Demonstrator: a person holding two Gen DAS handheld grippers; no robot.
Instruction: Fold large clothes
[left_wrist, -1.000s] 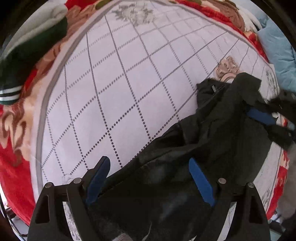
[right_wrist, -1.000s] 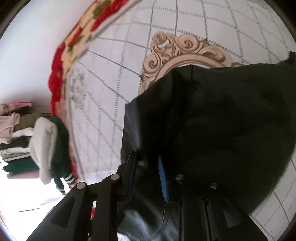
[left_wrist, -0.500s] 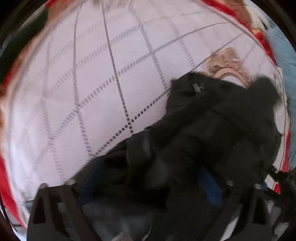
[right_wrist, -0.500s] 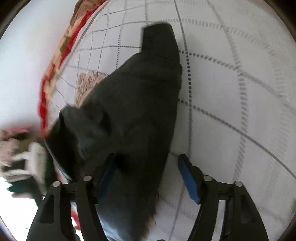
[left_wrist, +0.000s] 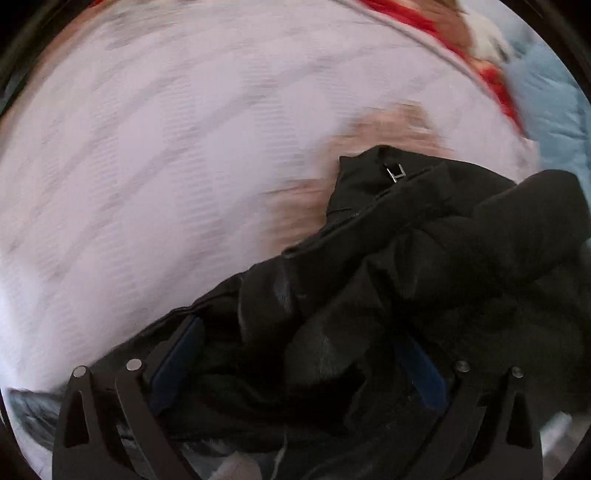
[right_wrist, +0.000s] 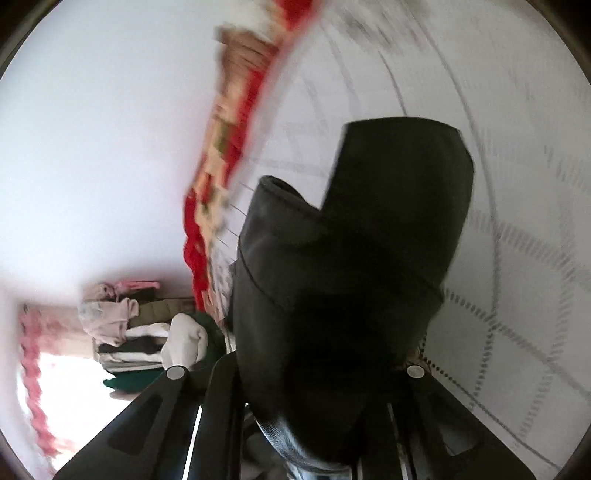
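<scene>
The left gripper (left_wrist: 295, 365) has its jaws spread wide, with the black jacket (left_wrist: 424, 266) bunched between them over the white quilt (left_wrist: 147, 166). The right gripper (right_wrist: 314, 373) is covered by the jacket; whether its jaws pinch, I cannot tell.

1. White quilted bed cover (left_wrist: 155, 177) w/ grey dotted grid fills most of left wrist view; blurred.
2. Red floral border (right_wrist: 221, 162) edges the cover, far side.
3. Pale blue bedding (left_wrist: 546, 110) at far right.
4. Plain white wall (right_wrist: 103, 147) on left in right wrist view.
5. Stack of folded clothes (right_wrist: 125, 332), pink, white, green, near left, against wall.
6. Bright light low left, washed out.
</scene>
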